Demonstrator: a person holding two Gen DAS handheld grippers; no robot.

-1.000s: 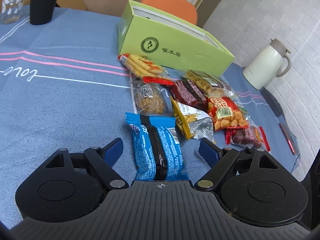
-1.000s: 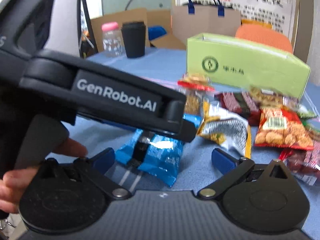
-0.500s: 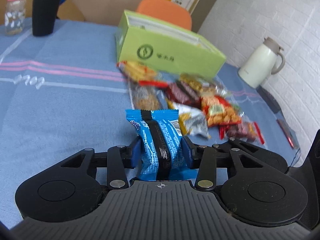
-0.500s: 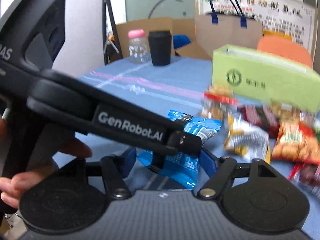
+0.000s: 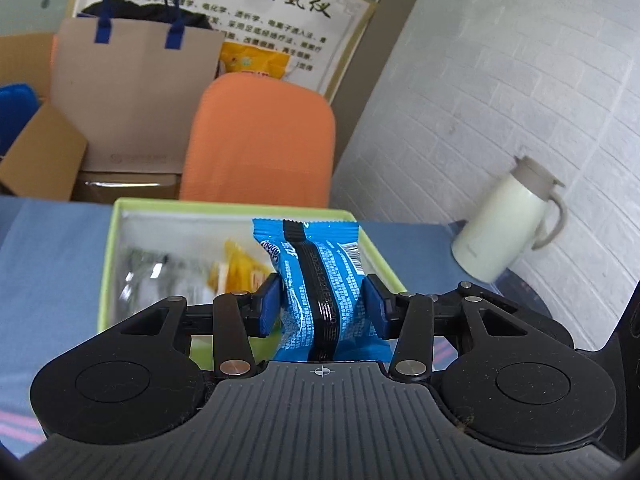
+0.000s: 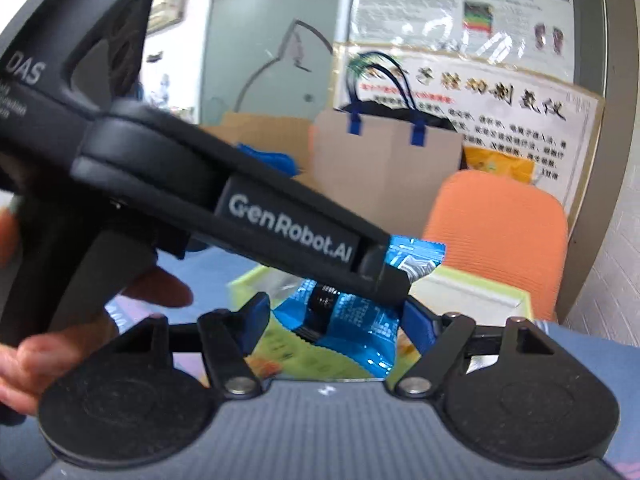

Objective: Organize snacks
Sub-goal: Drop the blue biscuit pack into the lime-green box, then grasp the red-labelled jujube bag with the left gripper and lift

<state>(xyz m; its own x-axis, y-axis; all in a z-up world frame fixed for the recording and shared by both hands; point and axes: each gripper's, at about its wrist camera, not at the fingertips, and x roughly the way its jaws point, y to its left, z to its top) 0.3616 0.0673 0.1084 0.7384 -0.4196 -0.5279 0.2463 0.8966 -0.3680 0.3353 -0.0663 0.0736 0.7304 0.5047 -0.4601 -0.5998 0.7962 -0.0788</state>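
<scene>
— We are holding the blue snack packet point(image 5: 324, 292) above the green box point(image 5: 105, 280). It is looking light, soft and crinkly, so the left gripper point(image 5: 322, 304) is pinching its middle.

— And the right gripper point(image 6: 334, 322)?

— Its jaws are opening with the packet between them. We are seeing open room in the box, beside the yellow packet point(image 5: 240, 272).

A white-painted brick wall point(image 5: 500, 92) is seen at the right. An orange chair back point(image 5: 260, 140) stands behind the blue-clothed surface point(image 5: 48, 260). Behind the chair, a large poster with Chinese characters point(image 5: 256, 4) is fixed to the wall. A brown paper bag with blue handles point(image 5: 132, 92) and an open cardboard box point(image 5: 36, 156) are placed beside the chair. A cream jug point(image 5: 508, 232) is set near the brick wall.
</scene>
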